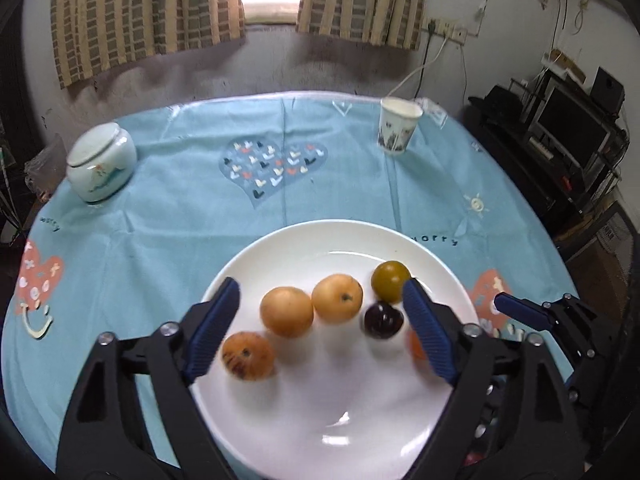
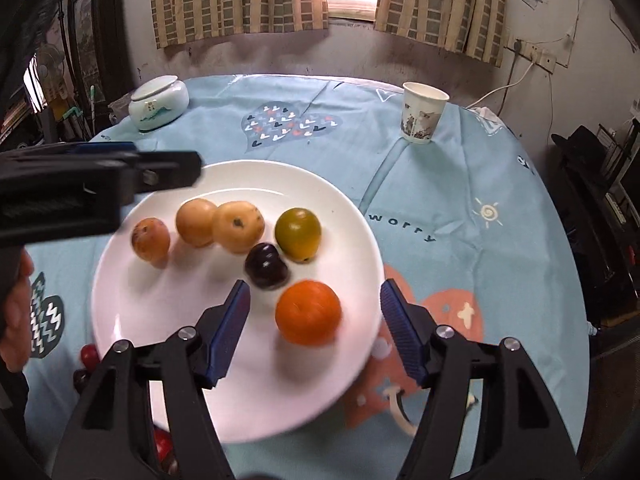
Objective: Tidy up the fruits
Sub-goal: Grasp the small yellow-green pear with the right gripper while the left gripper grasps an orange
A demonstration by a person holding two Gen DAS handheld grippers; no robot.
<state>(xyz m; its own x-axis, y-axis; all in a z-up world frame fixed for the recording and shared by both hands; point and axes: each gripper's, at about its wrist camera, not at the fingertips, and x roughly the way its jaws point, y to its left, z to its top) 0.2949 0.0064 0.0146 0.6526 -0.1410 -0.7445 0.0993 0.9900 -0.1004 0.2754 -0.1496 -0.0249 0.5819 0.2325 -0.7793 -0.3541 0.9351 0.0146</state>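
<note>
On the blue tablecloth [image 1: 168, 240] sits a white plate [image 1: 320, 392] holding six fruits. From the left wrist view: three yellow-orange loquats [image 1: 286, 311] in a rough row, the nearest one [image 1: 248, 355] speckled brown, the far one [image 1: 337, 298] touching its neighbour. Green fruit [image 1: 391, 281] sits toward the far right of the plate, dark plum [image 1: 383, 319] just beside it, nearer the camera. An orange [image 2: 308, 312] lies at the plate's right side; mostly hidden behind a finger in the left view, clear in the right view.

Left gripper [image 1: 322, 330]: fingers wide apart, nothing clamped; the loquats and plum show in the gap between them, none touched. It hangs over the plate's near-left part, tilted down.

Right gripper [image 2: 314, 330]: fingers apart, straddling the orange, pads clear of it on both sides. Right finger [image 2: 402, 338] is out past the plate rim, left finger [image 2: 230, 334] over the plate. No grip.

Off the plate: small red fruits [image 2: 90, 354] on the cloth at the plate's near-left edge, partly hidden by the right gripper's frame; count unclear. Lidded ceramic jar [image 1: 100, 162] at far left of the table, paper cup [image 1: 399, 124] at far right, both well apart from the plate. Part of a hand [image 2: 18, 312] shows at the left edge of the right view. Slight motion blur on the plate and fruits.
</note>
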